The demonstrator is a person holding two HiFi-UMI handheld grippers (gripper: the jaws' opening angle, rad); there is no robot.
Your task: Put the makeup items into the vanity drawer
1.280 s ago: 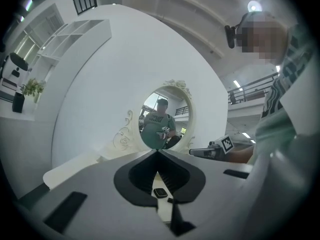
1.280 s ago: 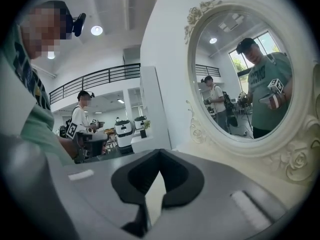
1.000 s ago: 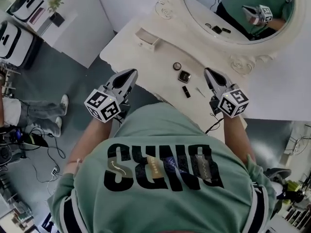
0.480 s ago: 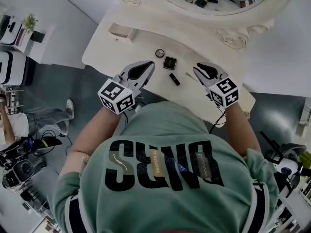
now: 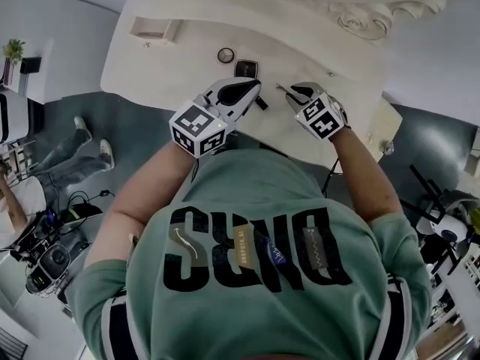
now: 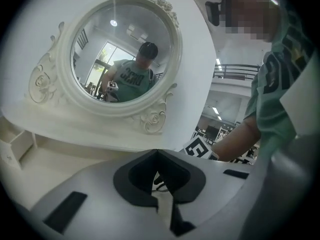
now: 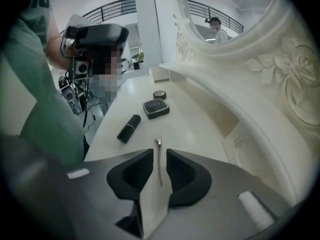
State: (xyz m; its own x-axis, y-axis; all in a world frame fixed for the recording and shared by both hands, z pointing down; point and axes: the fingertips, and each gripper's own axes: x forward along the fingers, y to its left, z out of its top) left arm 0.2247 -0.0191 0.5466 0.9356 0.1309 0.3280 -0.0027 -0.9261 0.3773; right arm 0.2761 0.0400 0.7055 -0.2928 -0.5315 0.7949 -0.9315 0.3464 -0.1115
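On the cream vanity top lie a round compact, a square black compact, a black lipstick and a thin silver hair clip. My right gripper is low over the table and open, one jaw on either side of the clip, which still lies flat. My left gripper hovers over the lipstick's spot and hides most of it. In the left gripper view the left gripper is shut with nothing in it and points up at the oval mirror.
A small open drawer box stands at the table's far left corner. Under the mirror frame, a recessed drawer front with a small knob is at the right. A person's legs and cables are on the floor to the left.
Both grippers have moved forward over the vanity top. The right one has come down around the hair clip, and the left one now covers the lipstick.
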